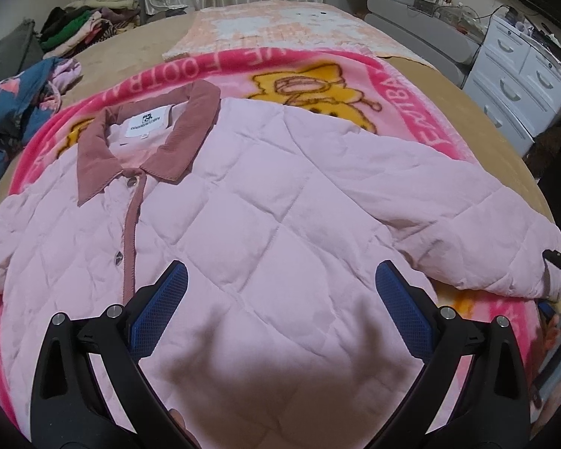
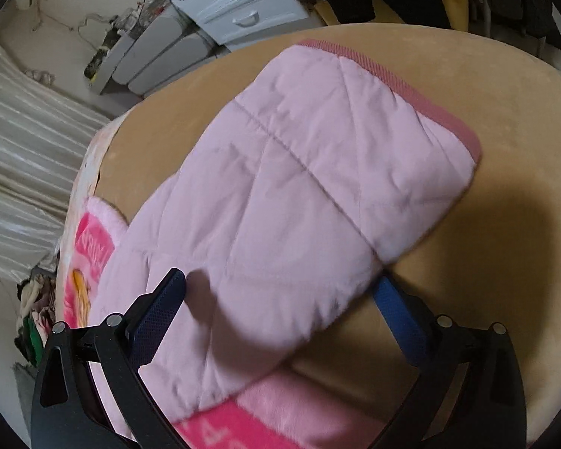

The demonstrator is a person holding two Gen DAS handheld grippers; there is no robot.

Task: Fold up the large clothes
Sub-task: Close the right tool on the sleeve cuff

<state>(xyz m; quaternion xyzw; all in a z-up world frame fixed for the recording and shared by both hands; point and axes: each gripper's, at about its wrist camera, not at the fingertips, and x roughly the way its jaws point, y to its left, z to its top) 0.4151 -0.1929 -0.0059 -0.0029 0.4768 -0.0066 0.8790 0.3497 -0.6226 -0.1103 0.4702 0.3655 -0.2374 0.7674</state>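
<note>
With both pairs of jaws spread wide and empty, the left gripper (image 1: 280, 280) over the one quilted pink jacket (image 1: 243, 202) and the right gripper (image 2: 280, 284) astride its sleeve (image 2: 299, 172), best pinch near the cuff (image 2: 448, 119), folding inward toward the collar (image 1: 131, 131) beyond.

Jacket (image 1: 265, 202) hem cut off below; sleeve (image 2: 299, 187) blurred, hiding the right claw's fingertip (image 2: 387, 292)

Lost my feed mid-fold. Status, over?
Left tool open, above jacket front. Right tool open, straddling the sleeve, not clamped. Jacket flat, buttoned, on pink blanket. Nothing in the way.
</note>
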